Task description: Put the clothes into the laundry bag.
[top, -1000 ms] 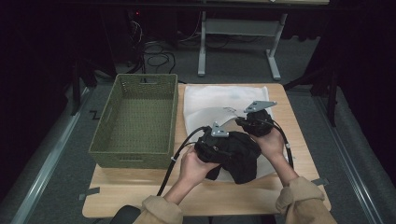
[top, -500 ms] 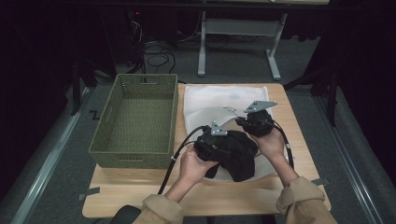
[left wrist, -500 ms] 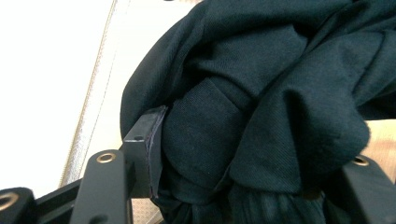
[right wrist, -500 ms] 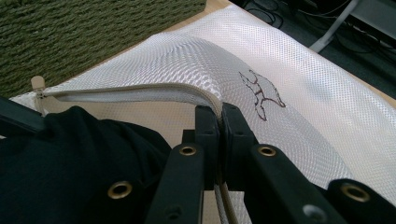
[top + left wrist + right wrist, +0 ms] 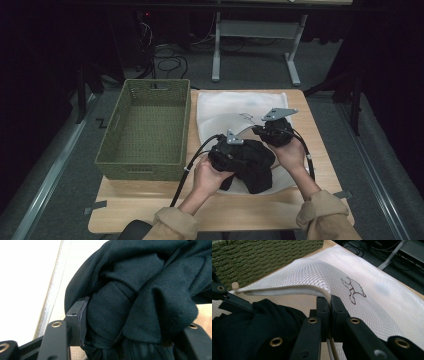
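Now, L gripper [image 5: 130, 322] clamps black garment [image 5: 140, 290], R gripper [image 5: 329, 302] pinches mesh bag [image 5: 372, 290]

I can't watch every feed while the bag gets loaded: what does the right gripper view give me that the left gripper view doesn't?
Right gripper view: the right gripper is shut on the zipper edge of the white mesh laundry bag, lifting the opening; a small printed animal outline marks the mesh, and the green woven basket lies beyond.

Left gripper view: the left gripper is clamped on the bunched black garment, close enough to see its folds pressed against the pads.

Both: the black garment, the white bag and a little of the wooden table.
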